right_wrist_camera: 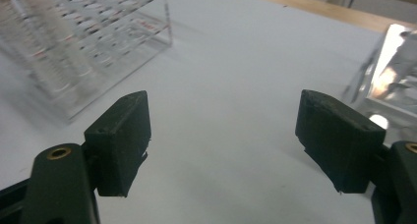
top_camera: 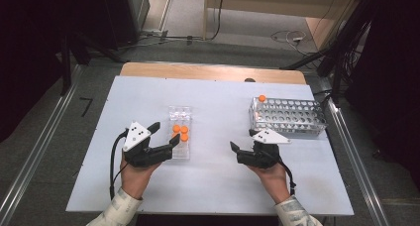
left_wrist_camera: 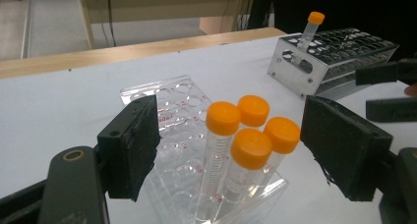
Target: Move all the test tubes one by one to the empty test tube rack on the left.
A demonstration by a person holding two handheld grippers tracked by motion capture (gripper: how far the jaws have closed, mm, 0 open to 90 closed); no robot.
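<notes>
Several orange-capped tubes [left_wrist_camera: 248,135] stand upright in a clear plastic rack [top_camera: 179,112] near the table's middle. My left gripper [top_camera: 166,133] is open at the rack's left side; in the left gripper view its pads [left_wrist_camera: 135,145] stand wide apart on either side of the tubes without touching them. My right gripper [top_camera: 242,140] is open over bare table between the clear rack and a perforated metal rack [top_camera: 292,118], with nothing between its jaws [right_wrist_camera: 223,145]. One orange-capped tube [top_camera: 262,98] stands in the metal rack's far left corner.
The white tabletop [top_camera: 213,186] has a wooden strip [top_camera: 213,71] along its far edge. Dark stands and cables lie on the floor beyond. The right gripper's jaws [left_wrist_camera: 388,89] show at the right of the left gripper view, in front of the metal rack [left_wrist_camera: 339,62].
</notes>
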